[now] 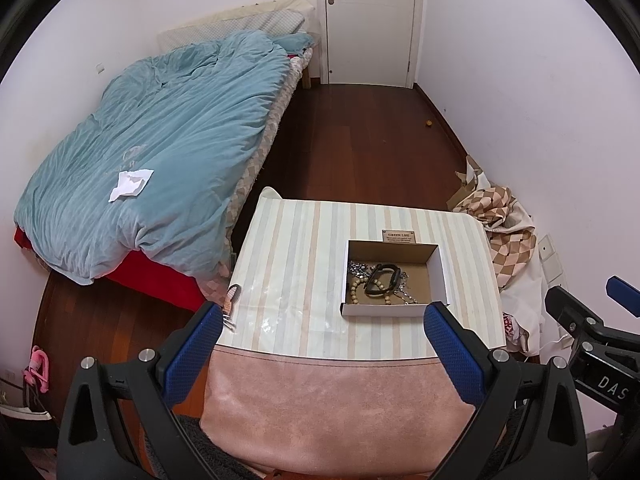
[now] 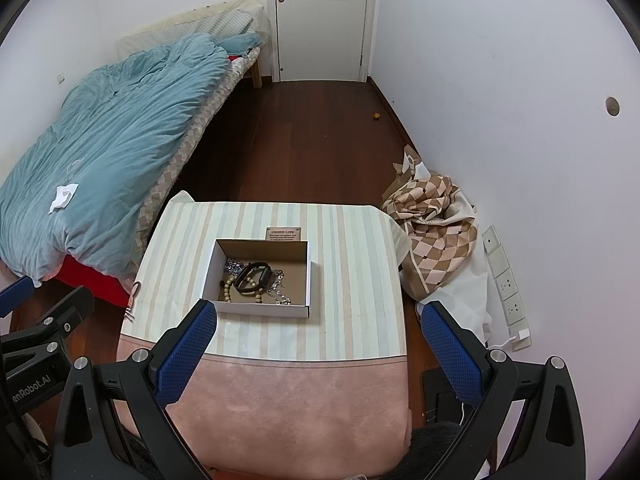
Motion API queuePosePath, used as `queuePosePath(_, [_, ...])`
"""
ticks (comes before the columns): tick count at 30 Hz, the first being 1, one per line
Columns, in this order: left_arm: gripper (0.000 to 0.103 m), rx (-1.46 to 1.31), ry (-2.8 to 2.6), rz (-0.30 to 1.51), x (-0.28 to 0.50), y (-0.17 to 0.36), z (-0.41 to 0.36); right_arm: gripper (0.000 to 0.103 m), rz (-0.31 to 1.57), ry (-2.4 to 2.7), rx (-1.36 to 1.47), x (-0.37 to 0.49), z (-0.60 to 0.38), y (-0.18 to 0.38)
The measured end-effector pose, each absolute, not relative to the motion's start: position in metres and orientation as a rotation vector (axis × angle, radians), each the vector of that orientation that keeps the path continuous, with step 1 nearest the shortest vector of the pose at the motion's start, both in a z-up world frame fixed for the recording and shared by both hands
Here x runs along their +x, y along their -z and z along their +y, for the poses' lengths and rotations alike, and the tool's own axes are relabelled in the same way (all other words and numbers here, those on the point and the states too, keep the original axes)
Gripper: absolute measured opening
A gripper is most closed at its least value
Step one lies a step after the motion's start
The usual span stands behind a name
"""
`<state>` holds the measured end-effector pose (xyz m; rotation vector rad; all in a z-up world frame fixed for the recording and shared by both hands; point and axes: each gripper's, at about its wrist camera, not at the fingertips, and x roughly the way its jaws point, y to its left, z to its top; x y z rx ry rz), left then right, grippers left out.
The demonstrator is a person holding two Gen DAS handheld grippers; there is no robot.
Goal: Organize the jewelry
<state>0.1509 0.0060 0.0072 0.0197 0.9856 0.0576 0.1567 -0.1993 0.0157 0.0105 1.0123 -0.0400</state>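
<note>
An open cardboard box sits on the striped cloth of a small table. Inside lie a black band, a wooden bead bracelet and silver chains. A small pink hair clip lies at the table's left edge, outside the box. My left gripper is open and empty, above the table's near part. My right gripper is open and empty, just in front of the box.
A bed with a blue duvet stands left of the table. A checked cloth heap lies on the floor at the right by the wall. A small label card sits behind the box.
</note>
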Motion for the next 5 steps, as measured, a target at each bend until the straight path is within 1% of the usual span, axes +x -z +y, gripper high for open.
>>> queuePosePath(5, [0.103, -0.003, -0.041, 0.981, 0.1471, -0.0089, 0.0059, 0.103, 1.009, 0.036, 0.006, 0.156, -0.1995, -0.0188])
